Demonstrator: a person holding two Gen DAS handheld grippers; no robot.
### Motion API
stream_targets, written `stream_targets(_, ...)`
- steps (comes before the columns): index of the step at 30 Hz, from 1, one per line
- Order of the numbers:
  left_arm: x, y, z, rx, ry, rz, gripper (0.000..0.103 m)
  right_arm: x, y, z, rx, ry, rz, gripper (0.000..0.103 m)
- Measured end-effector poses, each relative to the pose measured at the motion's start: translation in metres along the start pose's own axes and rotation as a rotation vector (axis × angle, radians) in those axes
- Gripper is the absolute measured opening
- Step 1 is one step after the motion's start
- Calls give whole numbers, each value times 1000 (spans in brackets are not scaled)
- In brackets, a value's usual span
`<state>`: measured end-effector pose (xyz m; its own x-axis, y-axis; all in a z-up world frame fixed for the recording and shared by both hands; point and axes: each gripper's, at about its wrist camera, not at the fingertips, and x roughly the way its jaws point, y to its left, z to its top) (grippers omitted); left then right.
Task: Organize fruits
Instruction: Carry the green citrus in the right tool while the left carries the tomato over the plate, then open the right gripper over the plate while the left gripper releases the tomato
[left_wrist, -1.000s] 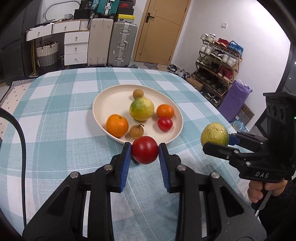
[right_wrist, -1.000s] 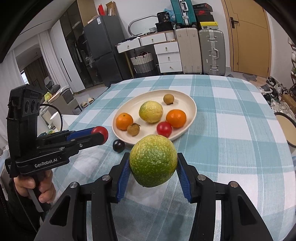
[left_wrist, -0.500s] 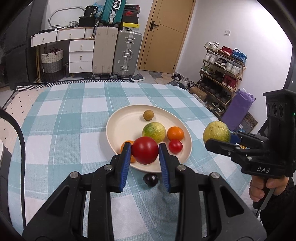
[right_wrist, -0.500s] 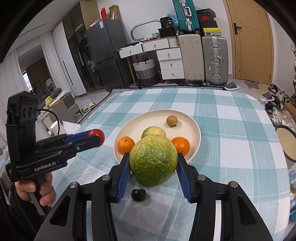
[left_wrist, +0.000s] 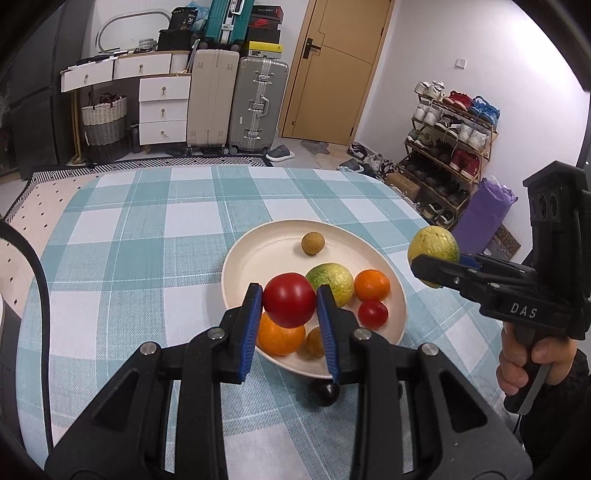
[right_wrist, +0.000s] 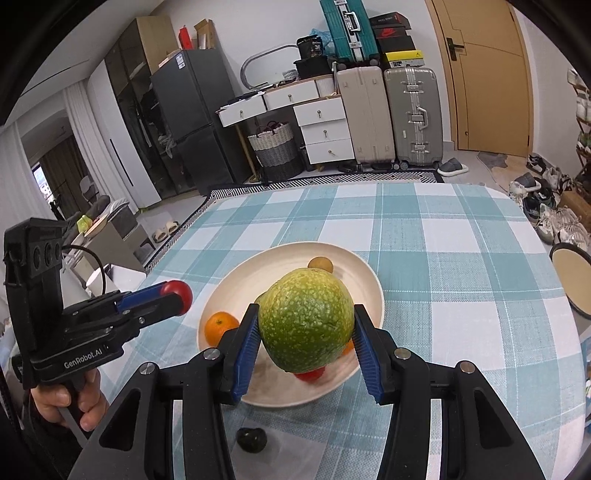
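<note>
My left gripper (left_wrist: 290, 301) is shut on a red tomato (left_wrist: 289, 299) and holds it above the near side of the cream plate (left_wrist: 266, 254). My right gripper (right_wrist: 306, 325) is shut on a large green-yellow citrus (right_wrist: 306, 319), also held above the plate (right_wrist: 236, 280). The plate holds an orange (left_wrist: 280, 338), a green-yellow citrus (left_wrist: 330, 282), a small orange (left_wrist: 372, 284), a small red tomato (left_wrist: 373, 314) and two small brown fruits (left_wrist: 313, 243). A dark plum (left_wrist: 324, 393) lies on the cloth just in front of the plate; it also shows in the right wrist view (right_wrist: 252, 438).
The table carries a teal and white checked cloth (left_wrist: 147, 236). Its right edge drops toward a shoe rack (left_wrist: 447, 147) and a purple bag (left_wrist: 484, 210). Suitcases (left_wrist: 236, 99) and drawers (left_wrist: 162, 107) stand beyond the far edge. A round stool (right_wrist: 572, 277) is at the right.
Both grippers have risen and pulled back with their fruits, so the plate now appears lower and farther under them. The dark plum has come into view in front of the plate.
</note>
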<state>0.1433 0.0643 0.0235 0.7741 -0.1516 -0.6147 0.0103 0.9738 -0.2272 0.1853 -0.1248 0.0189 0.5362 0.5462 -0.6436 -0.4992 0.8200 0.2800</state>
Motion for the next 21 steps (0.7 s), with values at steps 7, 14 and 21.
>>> stream_targets(7, 21, -2, 10, 24, 4, 2, 27, 15, -18, 11, 57, 11, -8, 49)
stream_targets(14, 38, 7, 9, 9, 28, 3, 27, 34, -28, 12, 67, 41, -43, 49)
stream_targets(21, 47, 13, 5, -4, 49, 13, 27, 49, -31, 14, 60, 65, -48, 49)
